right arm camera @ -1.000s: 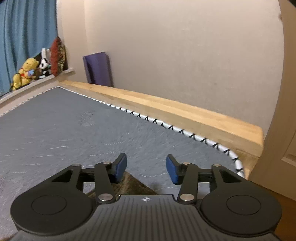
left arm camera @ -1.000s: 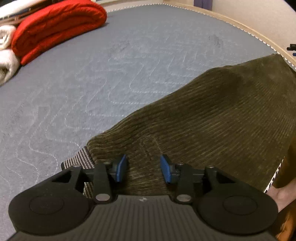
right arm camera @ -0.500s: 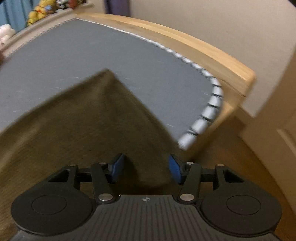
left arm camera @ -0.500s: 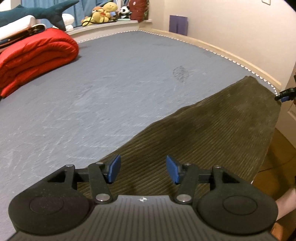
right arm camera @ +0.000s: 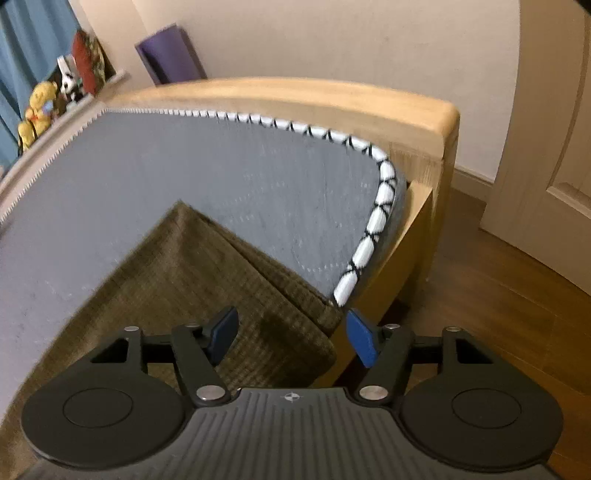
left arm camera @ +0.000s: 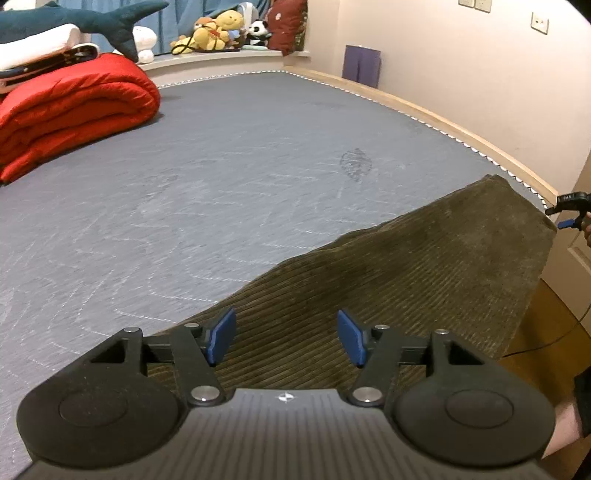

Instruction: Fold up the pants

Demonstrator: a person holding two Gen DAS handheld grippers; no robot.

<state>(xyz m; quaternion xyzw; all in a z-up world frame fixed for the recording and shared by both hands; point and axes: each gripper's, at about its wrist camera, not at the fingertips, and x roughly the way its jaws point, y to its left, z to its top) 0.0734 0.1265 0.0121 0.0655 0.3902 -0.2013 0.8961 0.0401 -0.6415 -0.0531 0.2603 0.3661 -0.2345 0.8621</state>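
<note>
While a second ago the left gripper sat low over the pants with a striped band showing by its left finger, now it is higher and farther back, and the far end of the bed with the soft toys is in view. Its jaws are opening, wider than before, and no cloth is pinched between the blue pads; the pants lie under them. The right gripper then faced the wall and the far side of the mattress. Now it tips down over the near right corner of the bed, where the wooden frame bends. Its jaws are opening too, with nothing squeezed; one pad hangs over the pants, the other past the edge. The brown ribbed pants lie folded flat along the near edge of the mattress, reaching the right corner. A red blanket sits at the far left.
</note>
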